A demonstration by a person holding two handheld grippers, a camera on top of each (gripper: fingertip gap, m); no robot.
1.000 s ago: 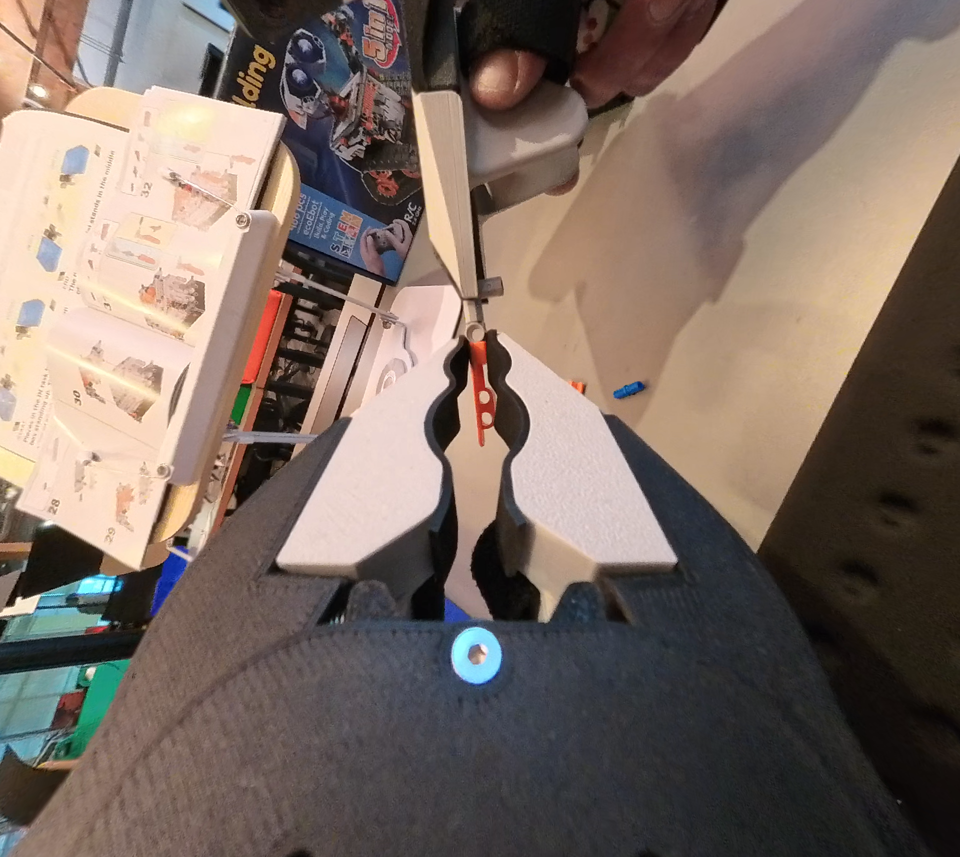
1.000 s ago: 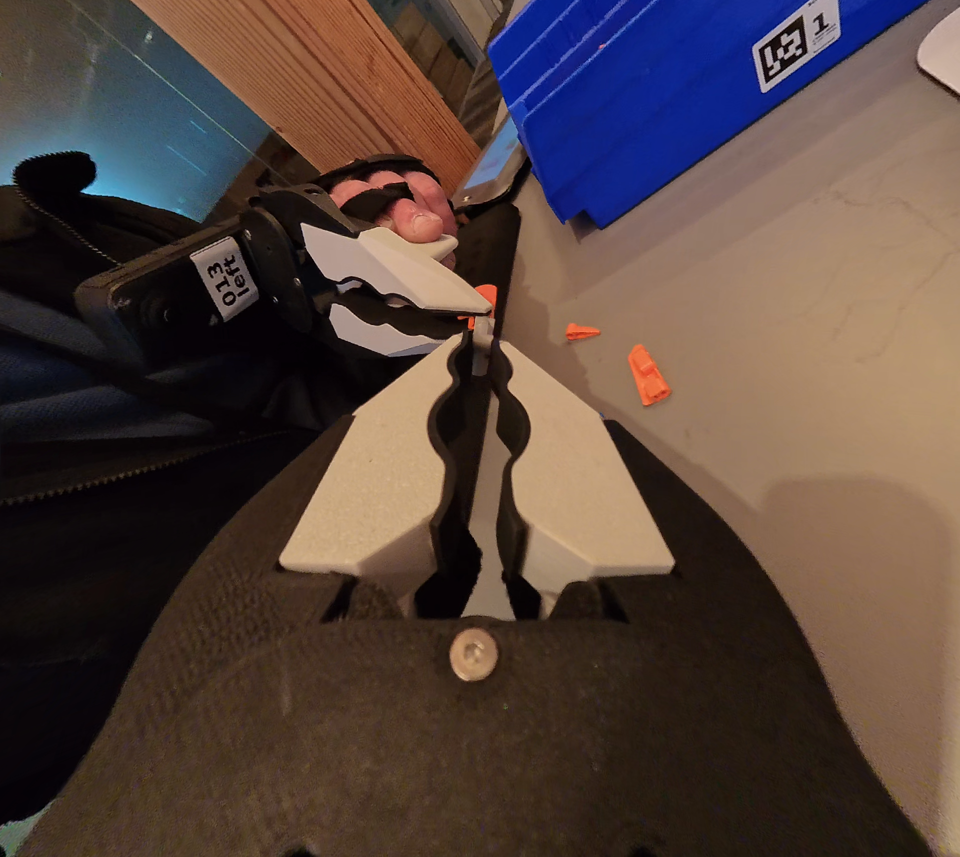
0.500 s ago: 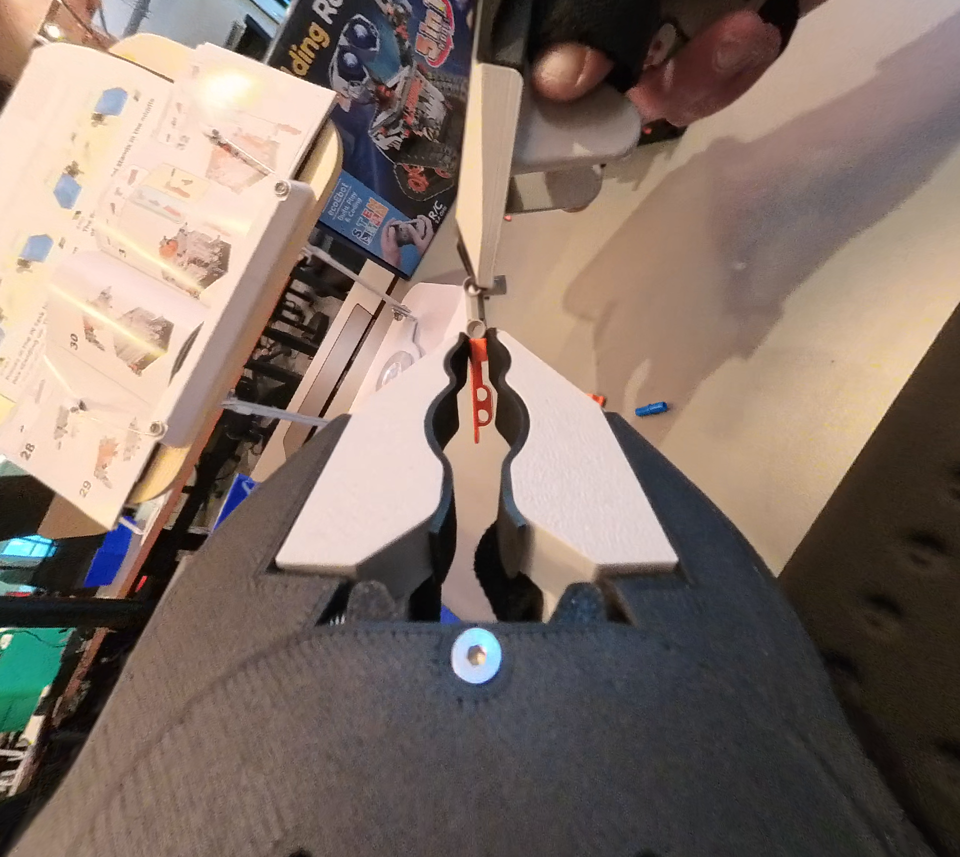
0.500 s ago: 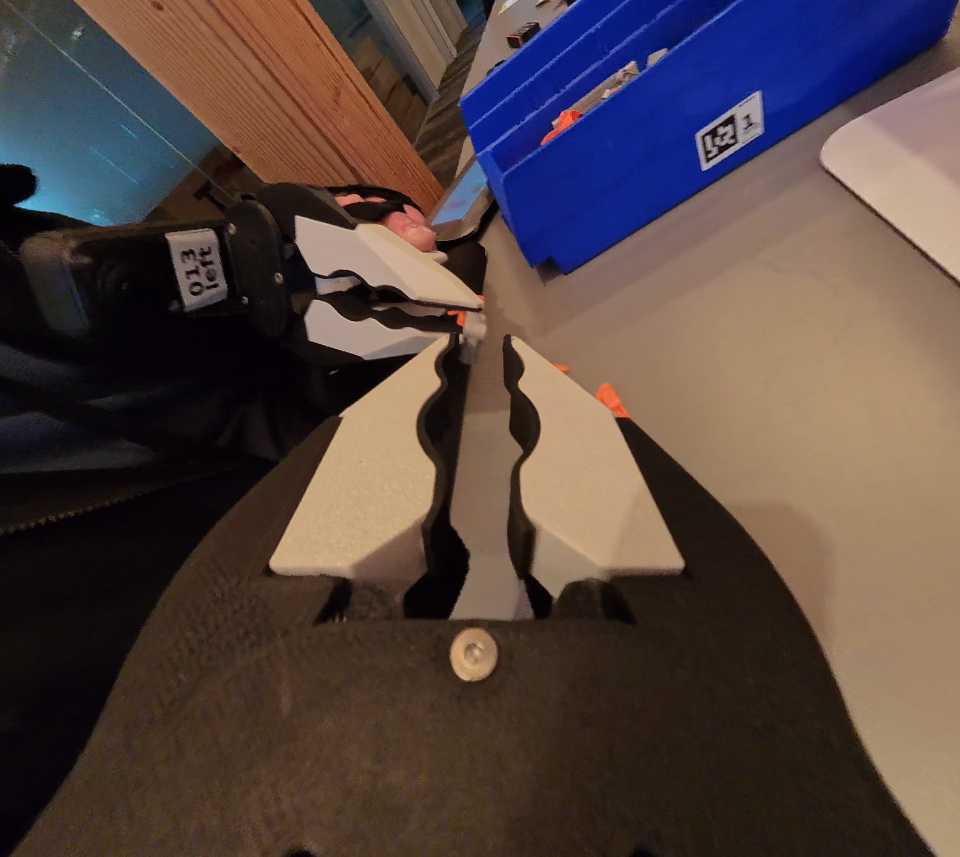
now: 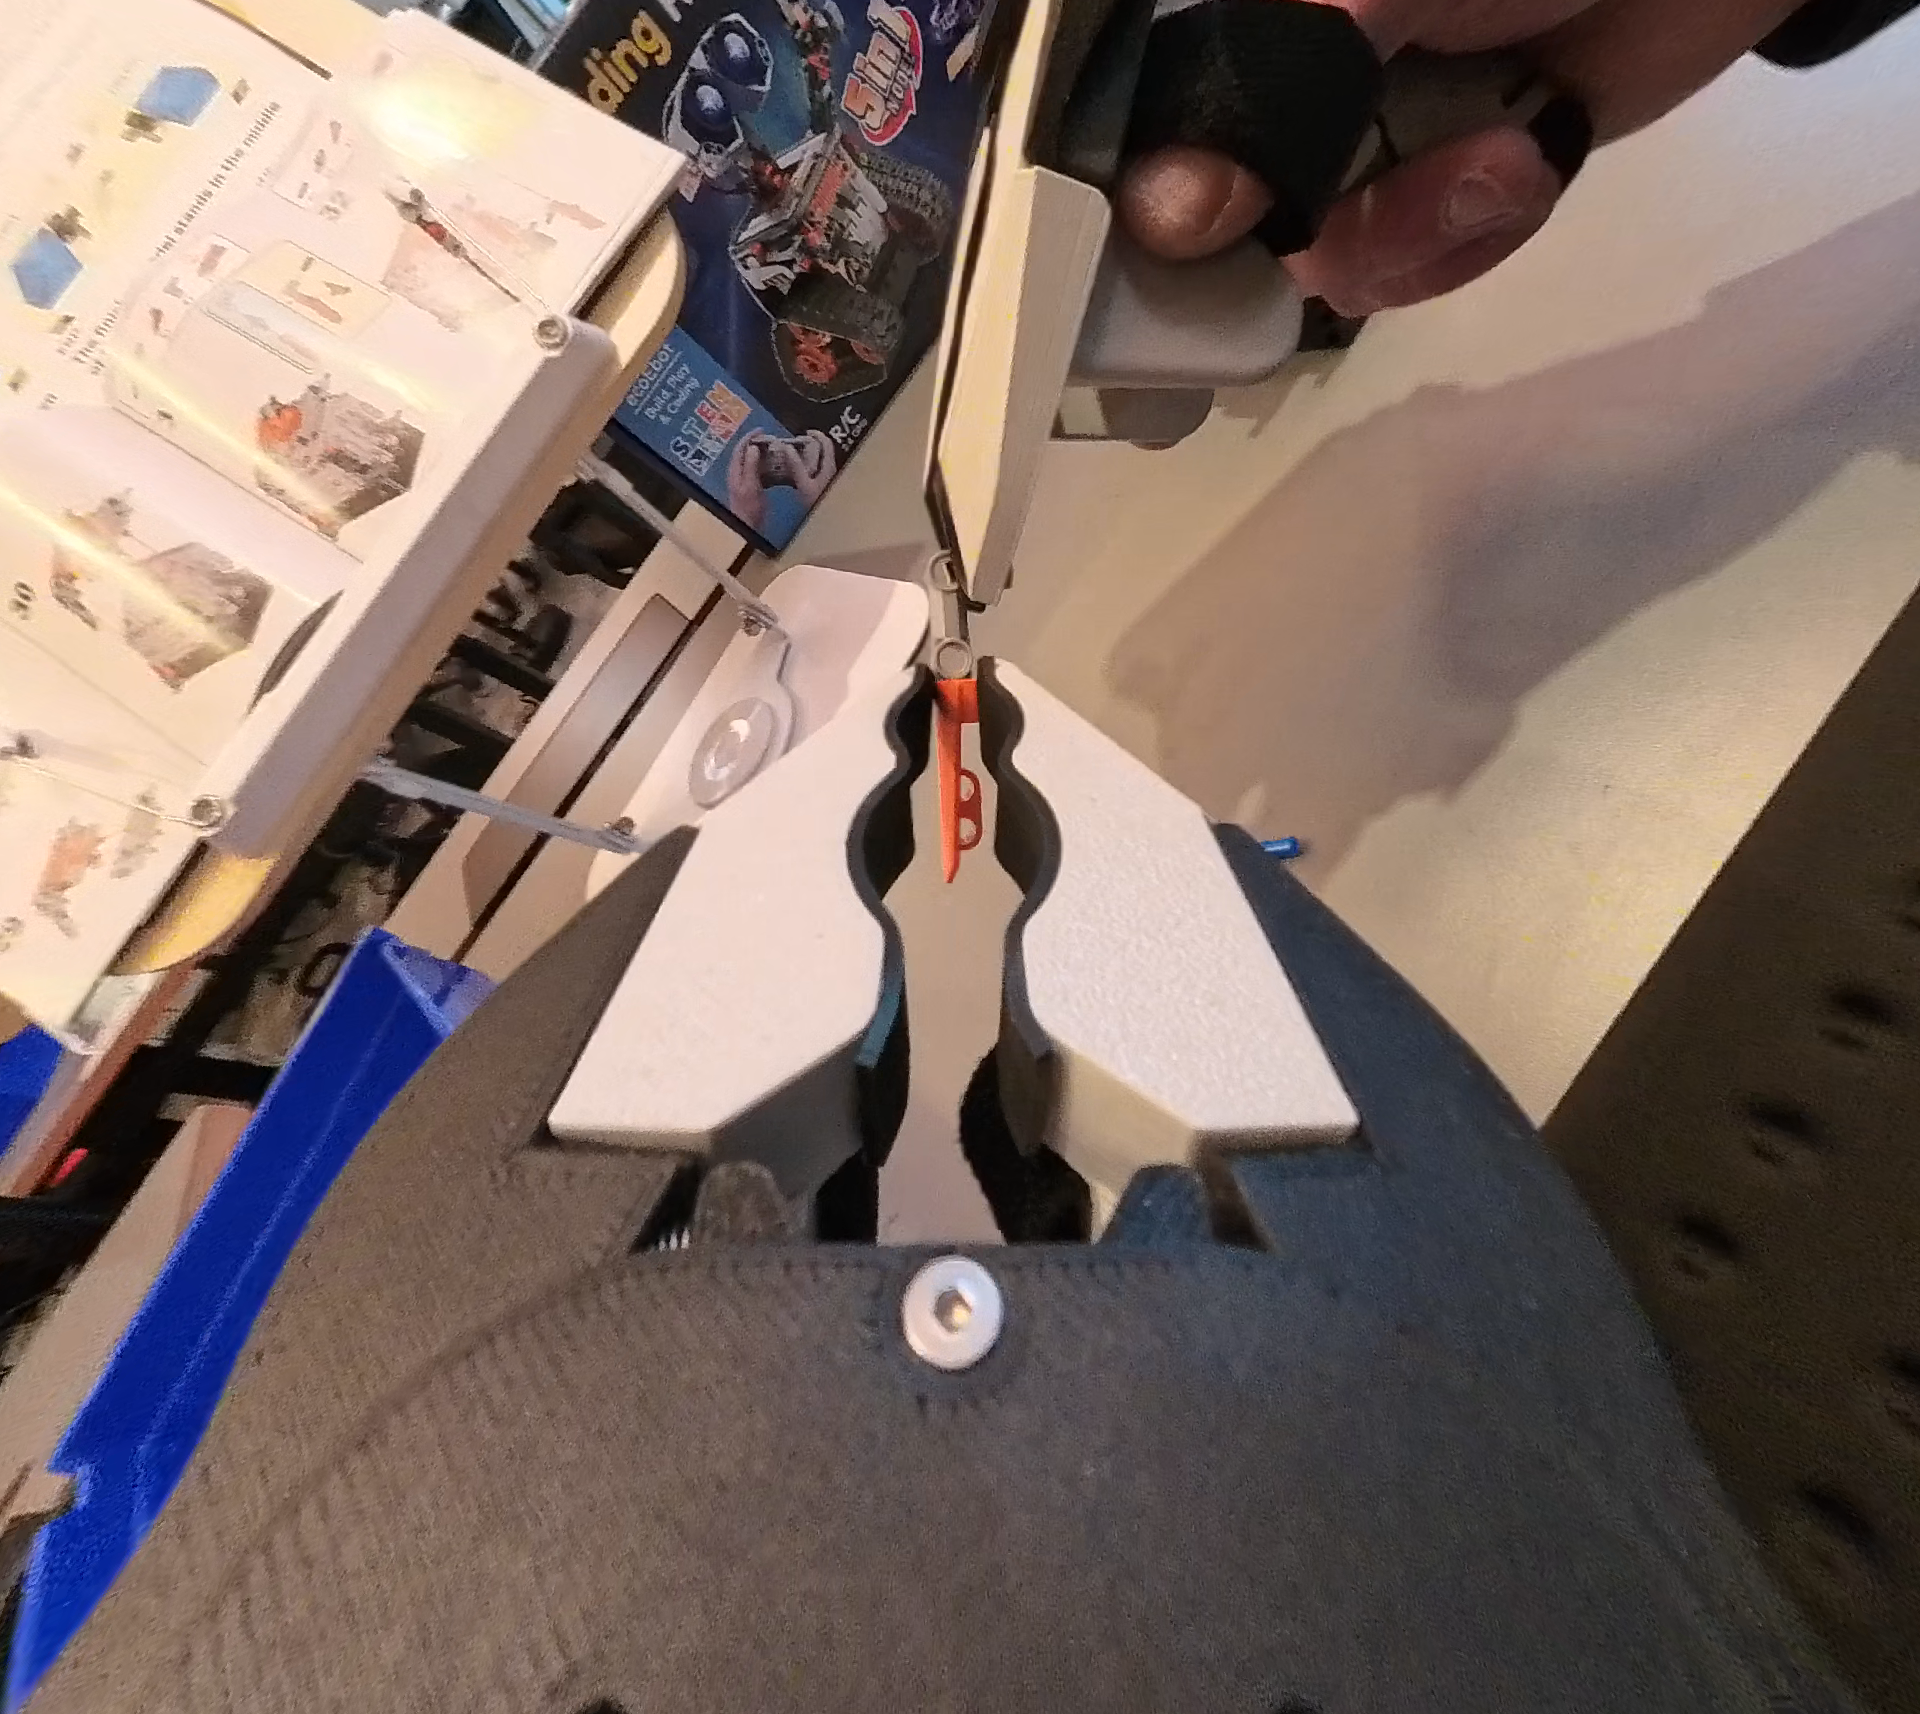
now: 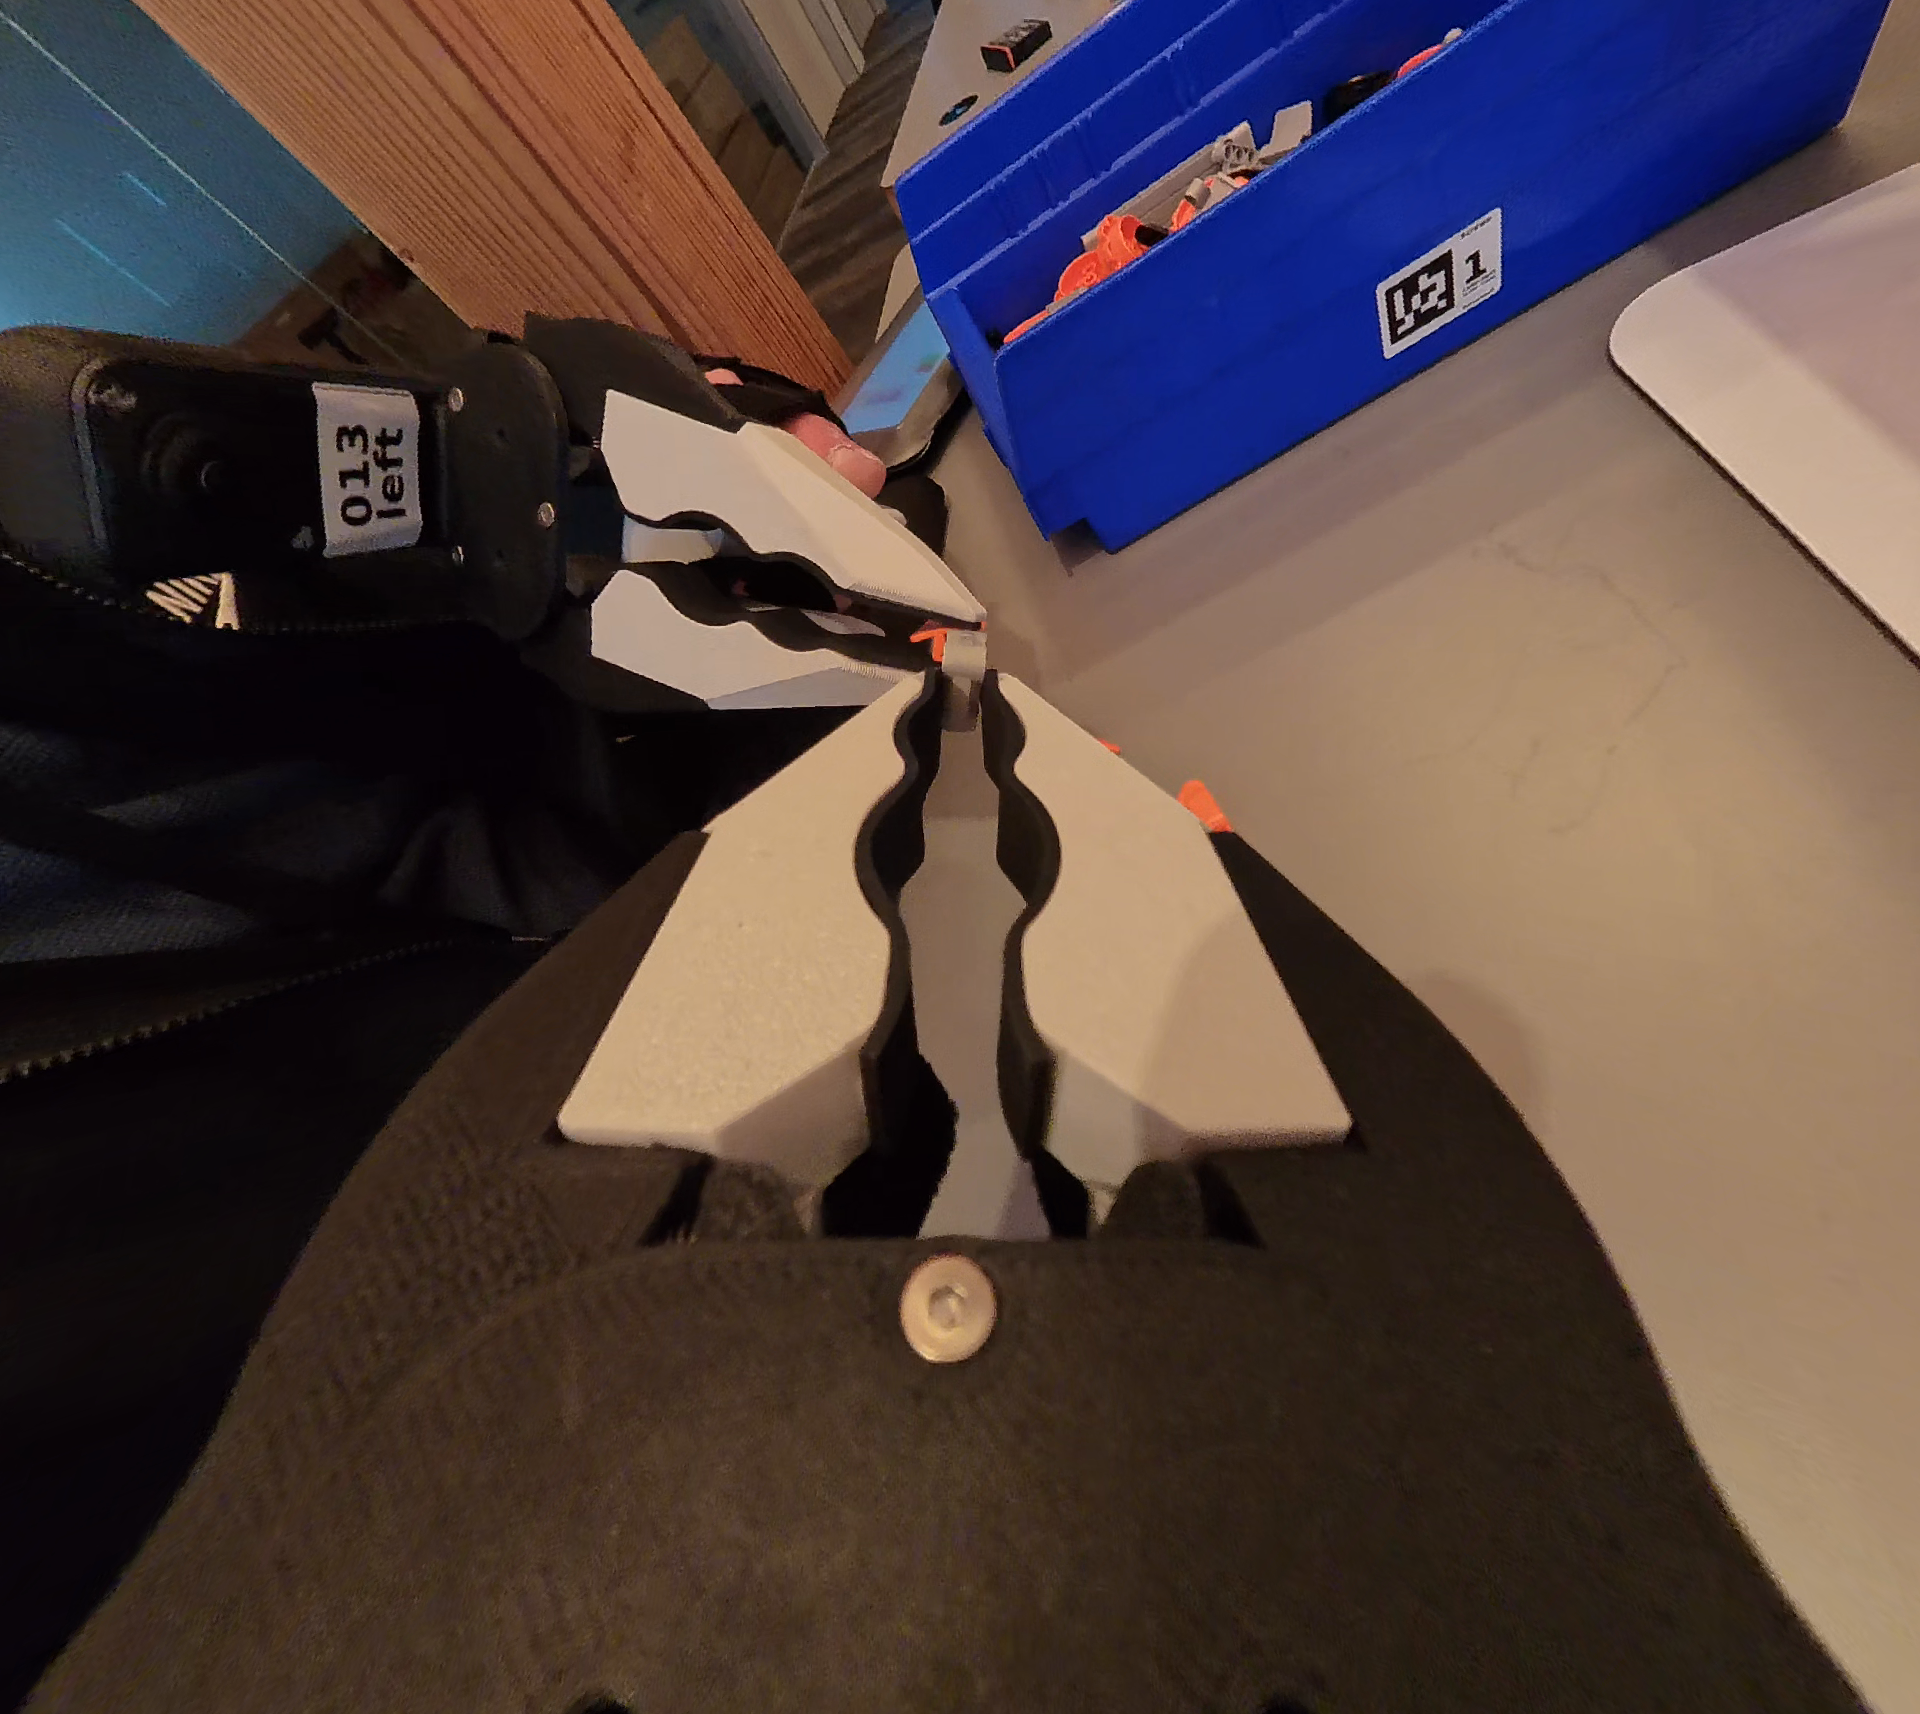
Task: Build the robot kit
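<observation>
left fingers (image 5: pixel 961 690) pinch an orange piece (image 5: pixel 958 781); right fingers (image 6: pixel 958 690) pinch a grey connector (image 6: pixel 962 665).

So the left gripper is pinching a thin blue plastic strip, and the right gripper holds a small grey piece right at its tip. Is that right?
Not quite: the strip in the left gripper is orange, not blue. The left wrist view shows the thin orange strip clamped between its tips. The rest holds: the right gripper does grip a small grey piece that meets the strip's end.

left tongs (image 5: pixel 958 688) pinch an orange strip (image 5: pixel 958 781); right tongs (image 5: pixel 971 599) clamp a grey link (image 5: pixel 948 615) touching it
</observation>
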